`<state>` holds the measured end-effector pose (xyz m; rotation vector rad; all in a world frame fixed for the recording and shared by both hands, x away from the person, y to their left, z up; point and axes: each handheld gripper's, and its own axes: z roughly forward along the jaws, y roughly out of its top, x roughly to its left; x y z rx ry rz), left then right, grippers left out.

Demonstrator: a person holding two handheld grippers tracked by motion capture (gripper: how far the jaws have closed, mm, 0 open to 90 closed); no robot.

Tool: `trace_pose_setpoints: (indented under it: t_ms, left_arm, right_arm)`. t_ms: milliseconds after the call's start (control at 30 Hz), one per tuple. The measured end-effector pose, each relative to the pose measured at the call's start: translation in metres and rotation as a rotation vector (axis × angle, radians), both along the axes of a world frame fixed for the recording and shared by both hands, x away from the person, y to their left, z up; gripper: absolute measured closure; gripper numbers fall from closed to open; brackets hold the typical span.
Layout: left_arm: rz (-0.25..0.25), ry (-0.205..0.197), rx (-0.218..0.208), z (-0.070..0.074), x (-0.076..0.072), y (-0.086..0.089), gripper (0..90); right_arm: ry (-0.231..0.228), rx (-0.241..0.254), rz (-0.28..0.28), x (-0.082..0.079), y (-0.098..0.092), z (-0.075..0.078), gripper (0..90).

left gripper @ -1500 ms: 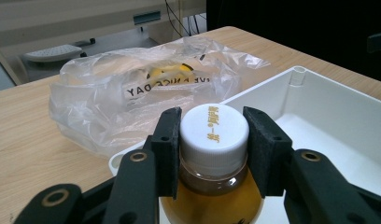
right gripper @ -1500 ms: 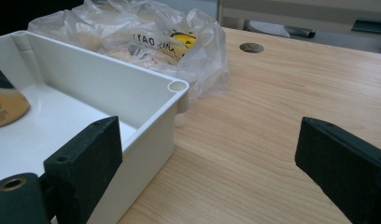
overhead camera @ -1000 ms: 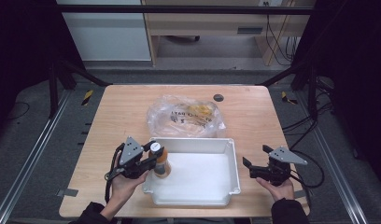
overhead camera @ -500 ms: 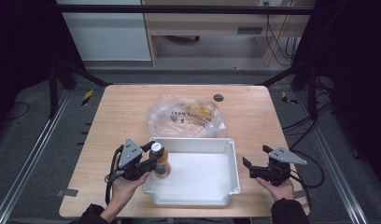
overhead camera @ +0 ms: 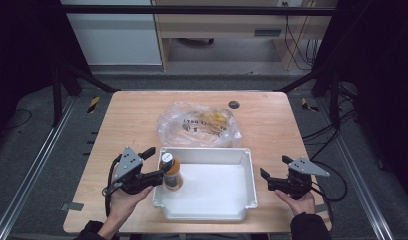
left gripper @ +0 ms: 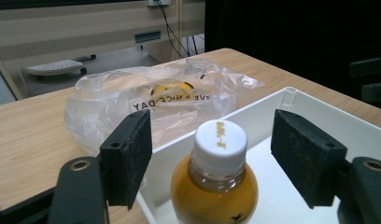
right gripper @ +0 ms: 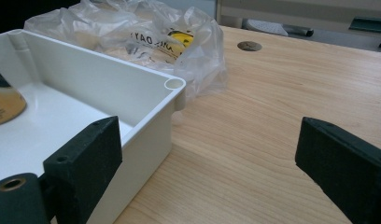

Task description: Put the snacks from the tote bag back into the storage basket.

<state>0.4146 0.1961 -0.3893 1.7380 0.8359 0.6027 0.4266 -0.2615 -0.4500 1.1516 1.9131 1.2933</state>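
Note:
A small bottle [overhead camera: 171, 172] of orange liquid with a white cap [left gripper: 219, 138] stands upright at the left end of the white tray [overhead camera: 207, 150]. My left gripper [overhead camera: 159, 162] reaches over the tray's left wall and is open. Its jaws have just been opening, and the bottle stands between the pads [left gripper: 128, 156] with a gap on each side. At the tray's right side my right gripper [overhead camera: 275, 166] is open over the bare table, with nothing between its pads [right gripper: 86, 158]. The tray's corner [right gripper: 173, 85] lies just left of it.
A crumpled clear plastic bag [overhead camera: 199, 124] with yellow contents lies behind the tray, touching its far wall. A small round grommet [overhead camera: 234, 104] sits in the tabletop near the far edge. Bare wood lies right of the tray.
The left gripper's jaws have spread apart and let go of the bottle, which stays upright in the tray. The right gripper has not moved.

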Motion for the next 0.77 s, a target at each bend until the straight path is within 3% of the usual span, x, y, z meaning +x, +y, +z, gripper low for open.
trace_pose_setpoints:
  t_ms: [367,767]
  left_arm:
    - [0.044,0.044,0.022,-0.016,0.001,0.034,21.2]
    - [0.152,0.153,0.094,-0.059,0.023,0.061,16.0]
  right_arm:
    - [-0.002,0.008,-0.011,0.000,-0.002,0.001,6.8]
    - [0.001,0.009,-0.049,-0.001,-0.005,0.001,5.7]
